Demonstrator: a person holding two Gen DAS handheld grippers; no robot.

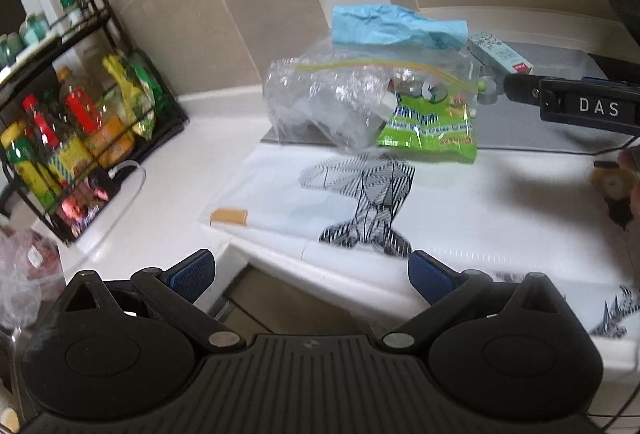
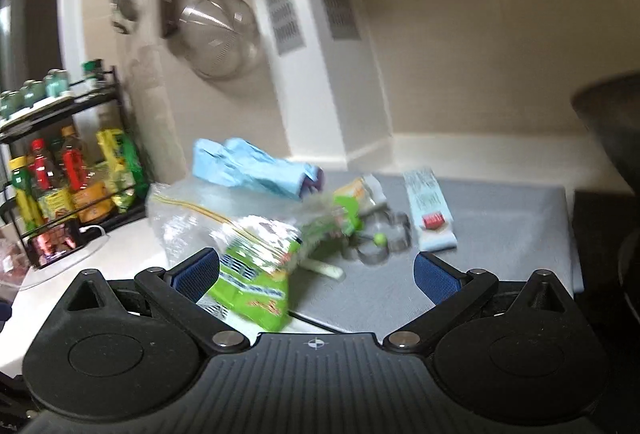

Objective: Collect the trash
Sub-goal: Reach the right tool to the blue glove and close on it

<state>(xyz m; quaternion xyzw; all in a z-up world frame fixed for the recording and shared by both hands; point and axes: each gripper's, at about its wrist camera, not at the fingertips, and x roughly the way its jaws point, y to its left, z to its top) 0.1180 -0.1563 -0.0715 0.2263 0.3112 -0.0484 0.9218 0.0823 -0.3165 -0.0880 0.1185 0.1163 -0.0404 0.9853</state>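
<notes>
A clear zip bag [image 1: 332,102] with a yellow seal lies at the near edge of the grey mat [image 1: 540,106]. A green snack wrapper [image 1: 432,130] rests against it, and crumpled blue paper [image 1: 392,26] sits behind. A small printed box [image 1: 500,52] lies to the right. My left gripper [image 1: 311,274] is open, hanging back over the counter's front edge with nothing between its fingers. My right gripper [image 2: 316,276] is open just short of the green wrapper [image 2: 256,274], the zip bag [image 2: 188,218] and metal rings [image 2: 384,238]; the right wrist view is motion-blurred. Its black arm [image 1: 580,106] reaches in from the right.
A white sheet with a black striped pattern [image 1: 360,194] covers the counter, with a cigarette-like stub [image 1: 230,216] on its left edge. A black wire rack [image 1: 80,114] of bottles and packets stands at the left. A mesh strainer [image 2: 220,34] hangs on the tiled wall.
</notes>
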